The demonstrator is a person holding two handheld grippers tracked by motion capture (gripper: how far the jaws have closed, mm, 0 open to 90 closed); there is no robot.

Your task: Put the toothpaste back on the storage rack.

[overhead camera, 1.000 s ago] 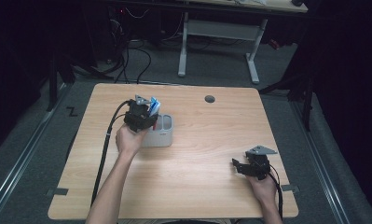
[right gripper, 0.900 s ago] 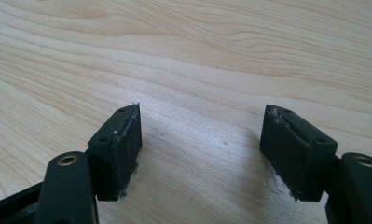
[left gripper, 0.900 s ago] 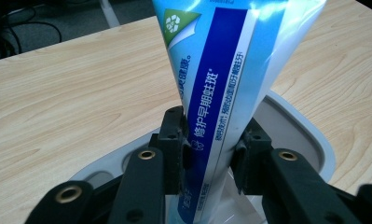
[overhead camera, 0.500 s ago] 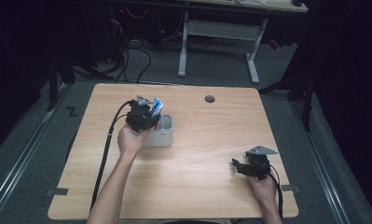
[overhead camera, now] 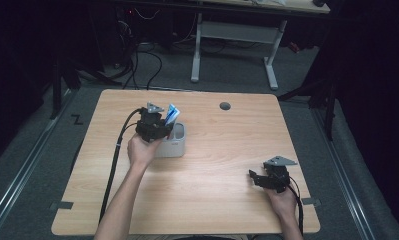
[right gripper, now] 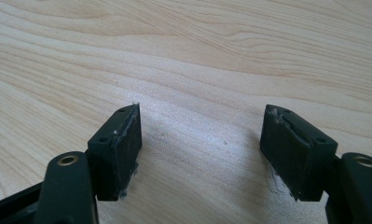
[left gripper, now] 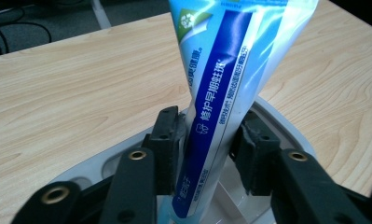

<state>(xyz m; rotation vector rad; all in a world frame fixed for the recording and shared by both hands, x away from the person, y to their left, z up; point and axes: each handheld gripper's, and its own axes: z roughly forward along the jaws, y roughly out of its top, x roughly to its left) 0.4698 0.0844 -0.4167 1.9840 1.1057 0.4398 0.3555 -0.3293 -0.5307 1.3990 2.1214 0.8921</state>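
Observation:
A blue and white toothpaste tube (left gripper: 221,88) stands tilted with its lower end inside a white cup (left gripper: 286,126). My left gripper (left gripper: 207,140) is shut on the tube, one black pad on each side of it. In the high view the left gripper (overhead camera: 154,125) hangs over the grey-white cup (overhead camera: 176,142) at the table's left middle, and the tube (overhead camera: 172,114) sticks up and away from it. My right gripper (overhead camera: 259,178) rests low at the near right of the table, open, with bare wood between its jaws (right gripper: 200,149).
The wooden table (overhead camera: 227,150) has a round grommet hole (overhead camera: 225,106) near its far edge. A black cable (overhead camera: 114,165) trails from the left gripper toward the near left edge. A white desk frame (overhead camera: 234,35) stands on the floor beyond the table.
The left gripper with the tube has shifted slightly over the cup, and the tube leans a little more upright. The right gripper has stayed put.

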